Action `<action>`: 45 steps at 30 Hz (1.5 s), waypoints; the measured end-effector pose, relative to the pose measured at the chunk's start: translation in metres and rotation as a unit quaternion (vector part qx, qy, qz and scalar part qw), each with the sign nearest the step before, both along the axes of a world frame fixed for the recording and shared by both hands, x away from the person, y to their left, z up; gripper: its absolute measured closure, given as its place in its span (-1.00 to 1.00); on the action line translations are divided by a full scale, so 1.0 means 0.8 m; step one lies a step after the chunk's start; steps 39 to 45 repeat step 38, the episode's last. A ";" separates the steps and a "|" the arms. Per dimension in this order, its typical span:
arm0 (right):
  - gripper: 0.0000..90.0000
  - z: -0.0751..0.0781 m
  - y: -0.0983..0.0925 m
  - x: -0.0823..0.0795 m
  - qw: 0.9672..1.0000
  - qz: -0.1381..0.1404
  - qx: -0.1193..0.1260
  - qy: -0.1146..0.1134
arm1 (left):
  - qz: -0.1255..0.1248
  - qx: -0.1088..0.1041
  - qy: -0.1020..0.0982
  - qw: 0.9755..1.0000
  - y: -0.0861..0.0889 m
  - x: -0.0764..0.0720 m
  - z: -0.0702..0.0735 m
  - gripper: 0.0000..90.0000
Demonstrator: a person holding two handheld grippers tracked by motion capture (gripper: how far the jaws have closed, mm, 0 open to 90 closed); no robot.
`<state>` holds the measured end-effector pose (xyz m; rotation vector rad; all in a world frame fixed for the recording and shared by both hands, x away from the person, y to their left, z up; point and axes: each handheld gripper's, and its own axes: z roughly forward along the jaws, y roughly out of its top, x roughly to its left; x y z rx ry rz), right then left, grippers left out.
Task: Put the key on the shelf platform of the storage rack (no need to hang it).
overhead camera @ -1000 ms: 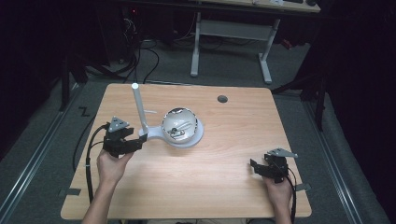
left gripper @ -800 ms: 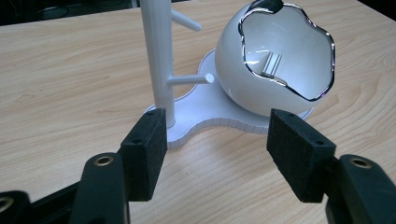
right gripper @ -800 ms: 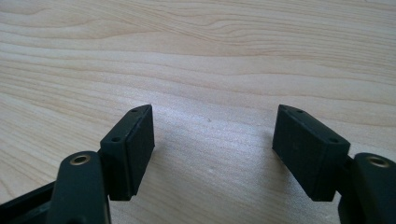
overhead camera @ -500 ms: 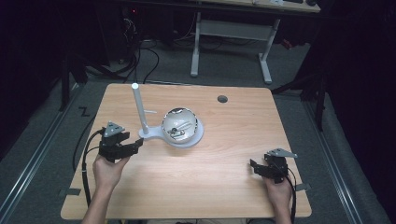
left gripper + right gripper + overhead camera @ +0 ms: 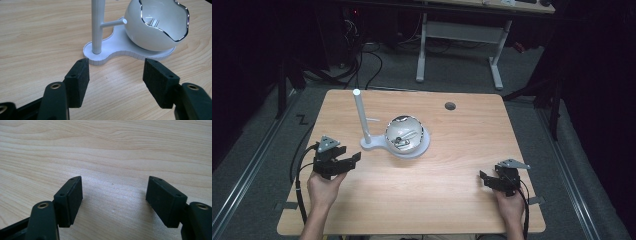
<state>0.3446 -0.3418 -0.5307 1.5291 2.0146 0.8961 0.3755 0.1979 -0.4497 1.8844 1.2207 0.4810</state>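
Left gripper jaws: the left gripper (image 5: pixel 115 75) has its two black jaws spread wide, with bare wood between the pads and nothing held.
Left jaw contact: in the left gripper view one pad tip sits just beside the edge of the white stand base (image 5: pixel 140 51); whether it touches cannot be told.
Ahead of the left jaws: the white post (image 5: pixel 97 25) rises upright from the narrow end of the base, straight beyond the gap, with a short side peg (image 5: pixel 113 23) pointing toward the bowl.
Beyond and to one side: a glossy white bowl (image 5: pixel 157 27) with a wavy silver rim sits tilted on the wide end of the base, its mouth turned toward the camera.
Left gripper on the table: in the high view the left gripper (image 5: pixel 344 161) lies near the stand's post end (image 5: pixel 362 122), held by the left hand (image 5: pixel 324 187).
Right gripper jaws: the right gripper (image 5: pixel 115 195) is likewise wide open and empty, low over the wooden table (image 5: pixel 105 150).
Right gripper on the table: in the high view the right gripper (image 5: pixel 492 180), in the right hand (image 5: pixel 508 205), is well apart from the bowl (image 5: pixel 406 134).
Table: a small dark round hole (image 5: pixel 450 106) shows near its far edge.
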 end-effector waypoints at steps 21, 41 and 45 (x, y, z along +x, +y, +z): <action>-0.33 0.000 0.000 0.000 1.000 0.000 -0.001 0.000 | 0.014 0.024 0.039 0.999 -0.005 -0.016 -0.065 -0.14; -0.33 0.000 0.001 0.000 1.000 -0.001 -0.004 -0.001 | 0.042 0.065 0.019 0.997 -0.017 -0.029 -0.110 -0.25; -0.33 0.000 0.001 0.000 1.000 -0.001 -0.004 -0.001 | 0.042 0.065 0.019 0.997 -0.017 -0.029 -0.110 -0.25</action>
